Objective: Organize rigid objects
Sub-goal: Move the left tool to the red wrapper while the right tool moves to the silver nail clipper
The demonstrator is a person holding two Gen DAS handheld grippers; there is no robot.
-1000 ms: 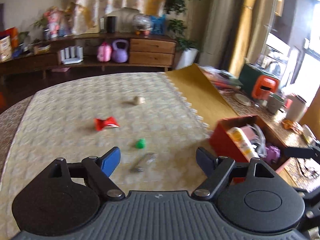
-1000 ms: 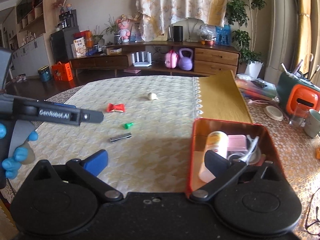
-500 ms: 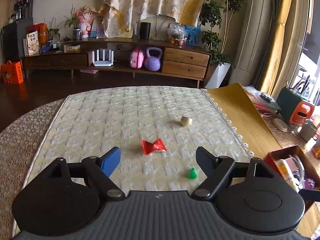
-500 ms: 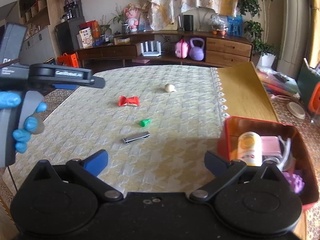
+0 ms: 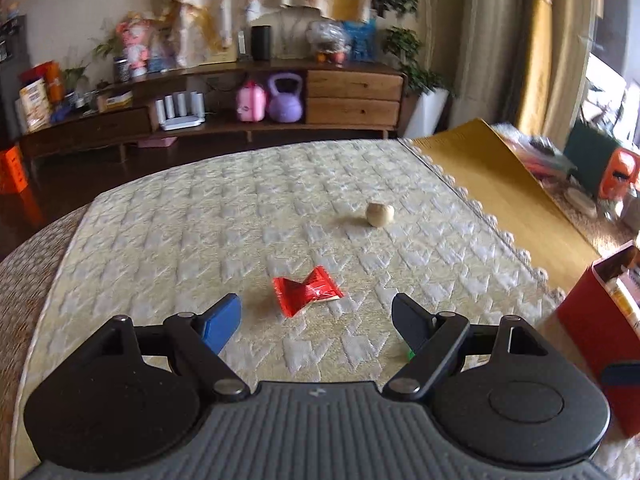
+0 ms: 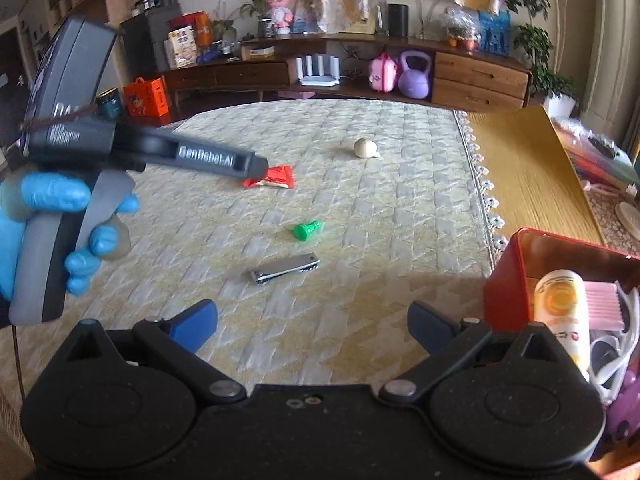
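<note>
The left gripper is released above the bench, its fingers on either side of the red wrapper. The right gripper is also released, holding nothing, near the nail clipper and the green piece. The red tin stands at the right.

Daylight is coming in from the window on my right, glaring white there. Both fisheye views are bending strongly at the edges. My left view is smearing a little; the red wrapper is casting a soft shadow.
</note>
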